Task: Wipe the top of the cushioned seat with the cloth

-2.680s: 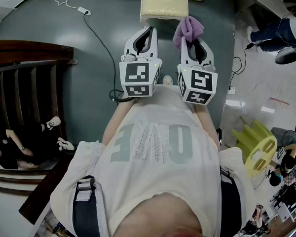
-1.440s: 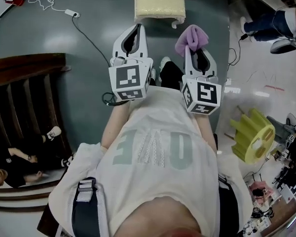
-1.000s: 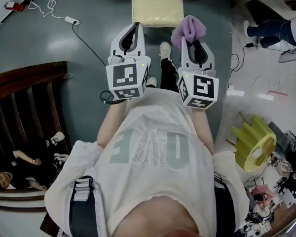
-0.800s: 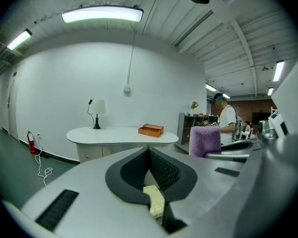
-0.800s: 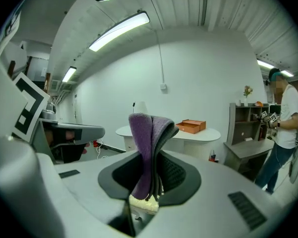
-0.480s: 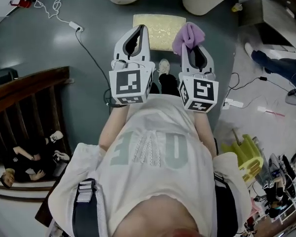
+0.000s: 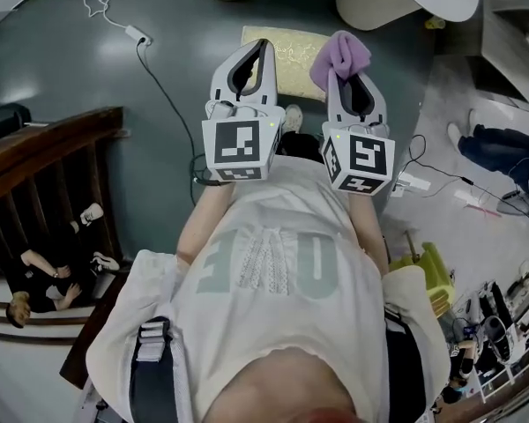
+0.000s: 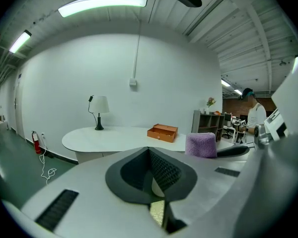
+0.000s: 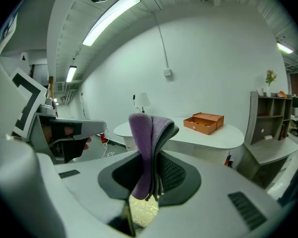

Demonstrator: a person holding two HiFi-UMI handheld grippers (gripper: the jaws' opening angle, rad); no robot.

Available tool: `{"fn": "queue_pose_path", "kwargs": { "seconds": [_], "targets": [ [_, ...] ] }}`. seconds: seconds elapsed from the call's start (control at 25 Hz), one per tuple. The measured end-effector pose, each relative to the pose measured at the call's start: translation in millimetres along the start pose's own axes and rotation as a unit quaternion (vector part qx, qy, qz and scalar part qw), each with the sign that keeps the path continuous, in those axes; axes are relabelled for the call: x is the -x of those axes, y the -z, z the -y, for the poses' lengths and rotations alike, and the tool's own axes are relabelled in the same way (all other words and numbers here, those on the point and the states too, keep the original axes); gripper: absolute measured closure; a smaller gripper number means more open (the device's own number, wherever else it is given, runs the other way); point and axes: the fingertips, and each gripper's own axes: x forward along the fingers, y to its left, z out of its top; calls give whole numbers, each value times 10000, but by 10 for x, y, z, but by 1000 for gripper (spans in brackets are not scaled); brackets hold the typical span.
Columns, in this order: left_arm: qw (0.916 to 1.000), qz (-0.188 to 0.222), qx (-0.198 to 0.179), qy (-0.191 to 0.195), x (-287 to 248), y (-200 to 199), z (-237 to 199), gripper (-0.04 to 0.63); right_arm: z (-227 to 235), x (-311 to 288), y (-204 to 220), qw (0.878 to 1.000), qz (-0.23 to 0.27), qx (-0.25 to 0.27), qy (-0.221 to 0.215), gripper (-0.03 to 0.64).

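The cloth (image 7: 339, 54), purple and plush, is pinched in the right gripper (image 7: 346, 77); in the right gripper view its jaws press on a folded wad (image 9: 143, 143), part of it standing up past the tips and a ragged end hanging below them; the left gripper (image 7: 257, 53) is drawn together with nothing between its jaws, as its own view shows (image 8: 151, 175); the seat (image 7: 286, 47), pale yellow and rectangular, stands on the floor (image 7: 159, 157) ahead of and below both grippers, not yet touched, so no wiping has begun

The cloth looks light, soft and limp; it should fold and drag rather than push, so the free wad beyond the tips is the part to lay on the seat, and the hold should stay firm near the fold or the cloth may slip out under friction; the seat top looks padded and should give under pressure, so light, even strokes will do; its cover may be a patterned fabric, though the view is too small to be sure; if the seat is light it could shift on the floor, and the left gripper could steady it at a side edge, clear of the top
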Motion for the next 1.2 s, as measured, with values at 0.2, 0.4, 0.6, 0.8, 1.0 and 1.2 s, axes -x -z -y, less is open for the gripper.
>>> {"fn": "queue_pose_path", "kwargs": {
  "seconds": [0.2,0.4,0.6,0.8,1.0,1.2],
  "targets": [
    [9999,58,-133,94,-226,-141,-43,589,125,-109,-193,9997,170,-36,174,529],
    [9997,96,-177,167,-323,-261,-80,589,167,-154,-293,9993,211,-72,288,529],
    [9995,-55,-189,233,-392,-195,-65,589,178,-219,-233,9994,69,-144,292,529],
    [9991,-351,-96,211,-628,190,-244,589,158,-559,-18,9995,-146,-138,243,529],
    [9982,-582,-2,117,-993,865,-450,589,252,-1058,525,9988,-359,-233,218,529],
    [9975,-643,289,-67,-1224,1637,-611,589,295,-1500,1275,9972,-670,-282,152,529]
  ]
}}
